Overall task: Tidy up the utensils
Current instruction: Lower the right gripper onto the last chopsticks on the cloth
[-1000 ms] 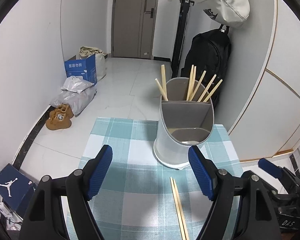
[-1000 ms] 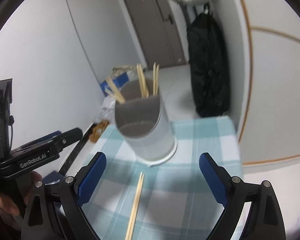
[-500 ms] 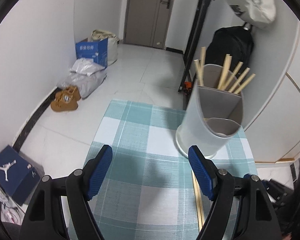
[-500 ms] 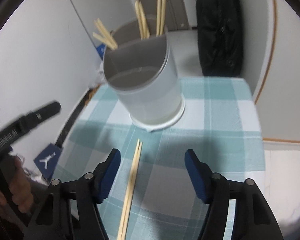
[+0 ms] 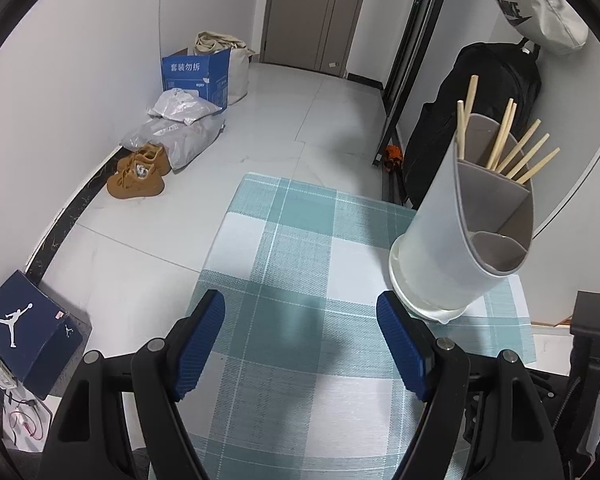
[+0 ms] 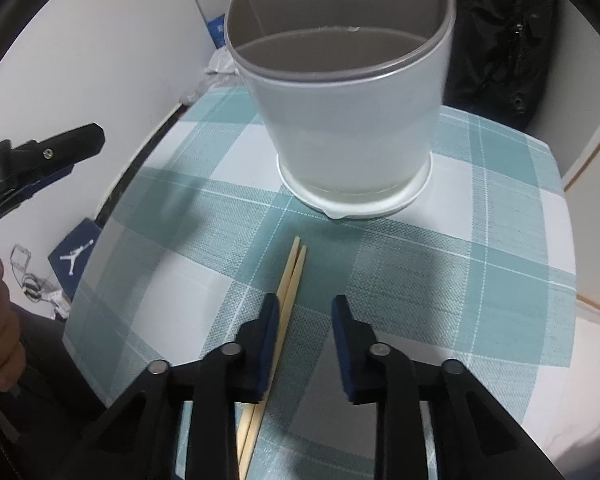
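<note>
Right gripper (image 6: pixel 305 320) low over the 2 loose chopsticks (image 6: pixel 288 284)

Its jaws are partly open and grip nothing; the pair lies just inside the left finger, tips ahead toward the holder (image 6: pixel 346 120). Left gripper (image 5: pixel 300 344) gapes wide, holder beyond its right finger.

A small worktop (image 5: pixel 300 420) covered by a teal-and-white checked woven cloth (image 6: pixel 480 280) is seen in both views. On the cloth a tall pale grey plastic utensil holder with inner dividers (image 6: pixel 348 112) is stood upright on its white round base, near the far right corner in the left wrist view. Just in front of that base, a pair of light wooden chopsticks (image 6: pixel 290 280) is laid side by side, flat on the cloth, tips pointed toward the holder
</note>
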The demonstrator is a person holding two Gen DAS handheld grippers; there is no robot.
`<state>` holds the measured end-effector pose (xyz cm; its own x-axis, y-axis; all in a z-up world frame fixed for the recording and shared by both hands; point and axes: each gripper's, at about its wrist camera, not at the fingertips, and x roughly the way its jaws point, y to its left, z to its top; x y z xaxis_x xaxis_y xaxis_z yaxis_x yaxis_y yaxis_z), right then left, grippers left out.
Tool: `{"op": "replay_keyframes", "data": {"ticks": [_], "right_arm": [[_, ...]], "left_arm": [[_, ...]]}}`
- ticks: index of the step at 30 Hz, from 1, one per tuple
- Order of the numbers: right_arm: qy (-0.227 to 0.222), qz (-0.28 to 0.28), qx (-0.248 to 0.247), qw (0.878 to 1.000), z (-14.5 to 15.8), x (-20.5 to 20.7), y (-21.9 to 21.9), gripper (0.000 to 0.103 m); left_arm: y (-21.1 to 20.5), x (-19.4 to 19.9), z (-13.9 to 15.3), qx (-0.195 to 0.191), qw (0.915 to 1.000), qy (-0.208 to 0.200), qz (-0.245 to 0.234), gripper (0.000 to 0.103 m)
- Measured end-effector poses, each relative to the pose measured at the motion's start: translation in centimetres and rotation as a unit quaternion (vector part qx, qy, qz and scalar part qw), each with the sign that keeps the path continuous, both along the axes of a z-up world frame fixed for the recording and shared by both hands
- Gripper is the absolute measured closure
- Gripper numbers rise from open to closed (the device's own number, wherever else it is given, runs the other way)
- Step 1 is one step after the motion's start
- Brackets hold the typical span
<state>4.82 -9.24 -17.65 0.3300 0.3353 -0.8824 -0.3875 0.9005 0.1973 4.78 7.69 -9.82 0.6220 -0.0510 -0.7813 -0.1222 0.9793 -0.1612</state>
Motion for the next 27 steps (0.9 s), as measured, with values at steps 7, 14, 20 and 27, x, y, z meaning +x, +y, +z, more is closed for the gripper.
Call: {"op": "replay_keyframes", "data": {"ticks": [7,14,20,27], "right_arm": [[0.016,-0.002,-0.007,1.000,-0.8,0.6,0.2,0.086],[-0.010,0.022,-0.042,0.999,-0.8,-0.1,1.9,0.086],[-0.010,0.016,-0.042,0.999,-0.7,-0.2,1.9,0.087],[0.000,0.002,-0.052,0.999,-1.2,0.2,2.0,0.096]], "left_arm": [[0.1,0.0,0.2,0.002,1.0000,0.004,0.008,0.028],[0.4,0.0,0.4,-0.009,0.9999,0.008,0.007,0.028],[0.5,-0.2,1.0,0.000,1.0000,-0.007,0.007,0.028],[1.2,0.1,0.9,-0.016,0.9998,0.000,0.014,0.028]]}}
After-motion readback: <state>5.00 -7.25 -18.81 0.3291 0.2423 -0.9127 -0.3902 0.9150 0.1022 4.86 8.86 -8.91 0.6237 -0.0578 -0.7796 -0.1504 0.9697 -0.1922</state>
